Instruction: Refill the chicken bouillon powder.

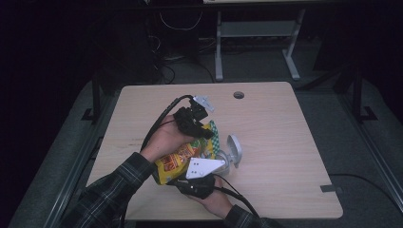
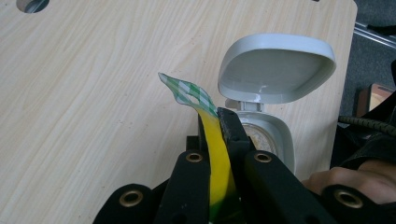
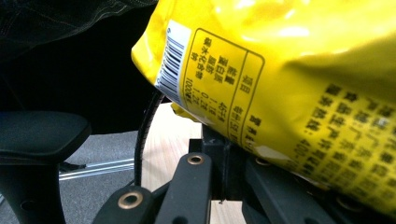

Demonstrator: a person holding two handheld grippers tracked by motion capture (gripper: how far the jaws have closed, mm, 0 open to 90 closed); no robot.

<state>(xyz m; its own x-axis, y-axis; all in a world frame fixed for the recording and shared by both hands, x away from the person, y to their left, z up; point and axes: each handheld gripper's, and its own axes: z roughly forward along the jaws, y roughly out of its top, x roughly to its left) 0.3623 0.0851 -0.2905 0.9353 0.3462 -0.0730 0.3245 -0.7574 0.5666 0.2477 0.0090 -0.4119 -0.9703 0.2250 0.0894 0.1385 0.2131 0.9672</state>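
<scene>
Left gripper (image 2: 219,122) clamps bag (image 1: 179,159) top, right gripper (image 3: 219,154) its bottom, tipping it w/ mouth over open container (image 2: 273,135).

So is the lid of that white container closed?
No, the white container stands with its hinged lid flipped up and open, right behind the yellow bag.

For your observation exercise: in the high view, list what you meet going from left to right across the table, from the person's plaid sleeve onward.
plaid sleeve → yellow snack bag → white container with its lid open → grey tape patch at the table's right edge.
</scene>
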